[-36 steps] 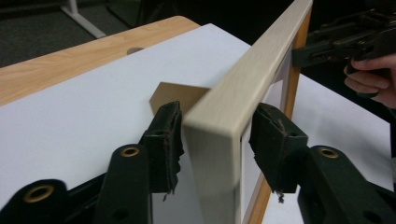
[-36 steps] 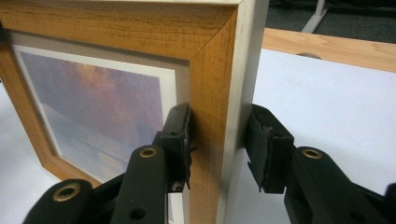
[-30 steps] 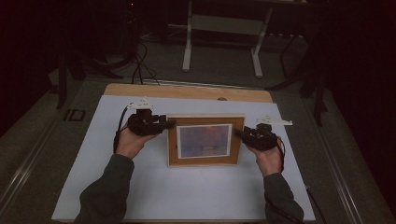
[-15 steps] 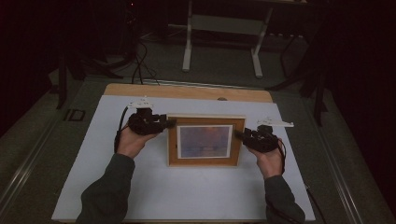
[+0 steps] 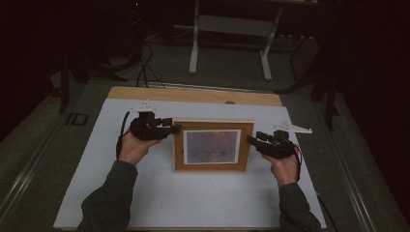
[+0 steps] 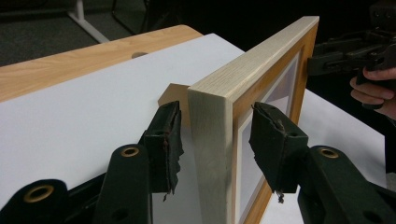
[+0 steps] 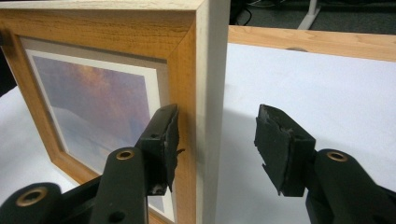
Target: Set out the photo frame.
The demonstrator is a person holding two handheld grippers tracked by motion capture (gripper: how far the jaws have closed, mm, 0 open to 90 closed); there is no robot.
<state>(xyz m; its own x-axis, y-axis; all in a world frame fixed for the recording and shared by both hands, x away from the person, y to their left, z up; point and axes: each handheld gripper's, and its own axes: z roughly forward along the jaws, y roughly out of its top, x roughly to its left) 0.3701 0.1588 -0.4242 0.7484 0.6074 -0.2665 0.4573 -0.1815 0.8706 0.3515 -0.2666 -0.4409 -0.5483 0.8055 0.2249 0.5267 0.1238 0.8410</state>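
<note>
We count one wooden picture frame (image 5: pixel 213 146), one white sheet (image 5: pixel 145 193) under it, one table (image 5: pixel 193 94), and two grippers: left gripper (image 5: pixel 175 128) and right gripper (image 5: pixel 251 139).

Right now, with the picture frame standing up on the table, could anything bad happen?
Maybe. The picture frame stands upright on the white table, and the jaws of both grippers have just been opening, with the frame's side edges between them. In the left gripper view there are gaps on both sides of the edge. In the right gripper view one jaw stands well clear. So the frame may tip over. A jaw could also nudge it when pulling away.
</note>
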